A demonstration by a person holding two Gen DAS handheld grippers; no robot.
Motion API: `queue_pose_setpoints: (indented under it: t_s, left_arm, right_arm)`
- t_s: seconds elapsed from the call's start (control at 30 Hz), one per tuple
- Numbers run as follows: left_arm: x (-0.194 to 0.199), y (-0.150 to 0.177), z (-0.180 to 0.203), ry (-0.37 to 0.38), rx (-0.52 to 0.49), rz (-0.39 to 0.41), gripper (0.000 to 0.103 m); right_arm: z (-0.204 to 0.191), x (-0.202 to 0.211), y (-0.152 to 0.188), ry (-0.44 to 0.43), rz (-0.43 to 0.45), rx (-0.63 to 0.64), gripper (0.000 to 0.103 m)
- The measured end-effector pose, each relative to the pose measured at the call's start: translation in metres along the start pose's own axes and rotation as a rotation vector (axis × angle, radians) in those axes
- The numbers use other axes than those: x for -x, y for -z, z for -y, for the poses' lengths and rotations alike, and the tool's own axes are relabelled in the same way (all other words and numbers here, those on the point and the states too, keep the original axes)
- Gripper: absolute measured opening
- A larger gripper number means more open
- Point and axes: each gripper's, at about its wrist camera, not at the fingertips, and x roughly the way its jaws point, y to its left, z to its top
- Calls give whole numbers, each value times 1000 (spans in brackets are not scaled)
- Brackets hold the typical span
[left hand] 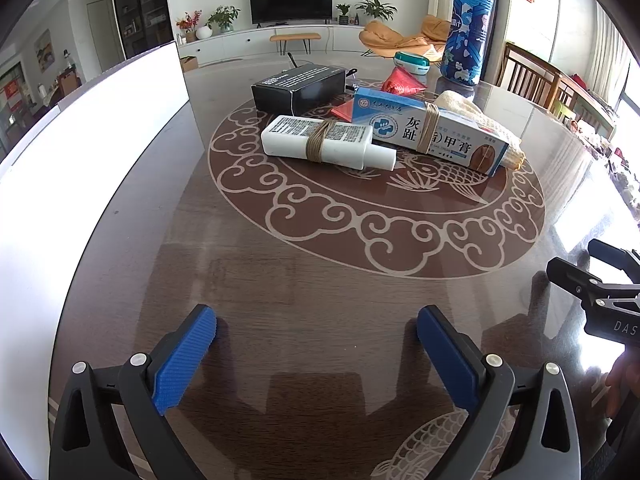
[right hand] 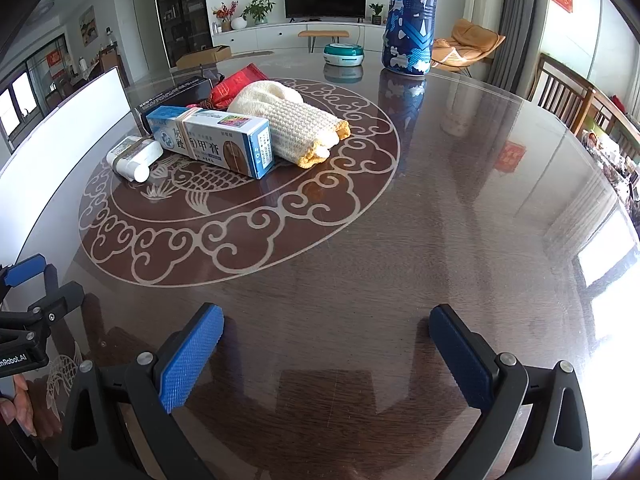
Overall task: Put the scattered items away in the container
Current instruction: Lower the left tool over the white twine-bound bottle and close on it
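A: Where are the things lying?

B: Ahead of both grippers, mid-bench: a white bottle (left hand: 328,142) and a blue-and-white box (left hand: 430,134), long axes running left-right, a knitted cloth (right hand: 288,120) behind.

A: Grippers?

B: Left gripper (left hand: 316,332) and right gripper (right hand: 326,330) both spread wide, empty. The left looks nearer the bottle.

A: The container?

B: A white wall (left hand: 80,184) at far left, cropped; I cannot see inside it.

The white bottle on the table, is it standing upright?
No. The white bottle lies flat on its side on the table, with string wound around its middle.
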Motion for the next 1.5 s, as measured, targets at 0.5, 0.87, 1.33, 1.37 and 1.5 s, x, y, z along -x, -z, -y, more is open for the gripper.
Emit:
queue_pose_setpoints:
  t_s: [0.5, 0.87, 1.33, 1.37, 1.5]
  left_arm:
    - [-3, -3, -1, -27, 44, -20, 103]
    - [-43, -61, 58, 2, 6, -42, 103]
    - [-63, -87, -9, -174, 256, -45, 103]
    - [-57, -79, -20, -185, 274, -44, 103]
    - [-35, -47, -58, -227, 345, -39, 103]
  right_arm:
    - [0, 0, 0, 2, 0, 1, 103]
    - [1, 0, 0, 2, 0, 1, 103]
    - [0, 0, 0, 2, -1, 1, 103]
    - [0, 0, 0, 2, 0, 1, 103]
    - [1, 1, 0, -3, 2, -2, 103]
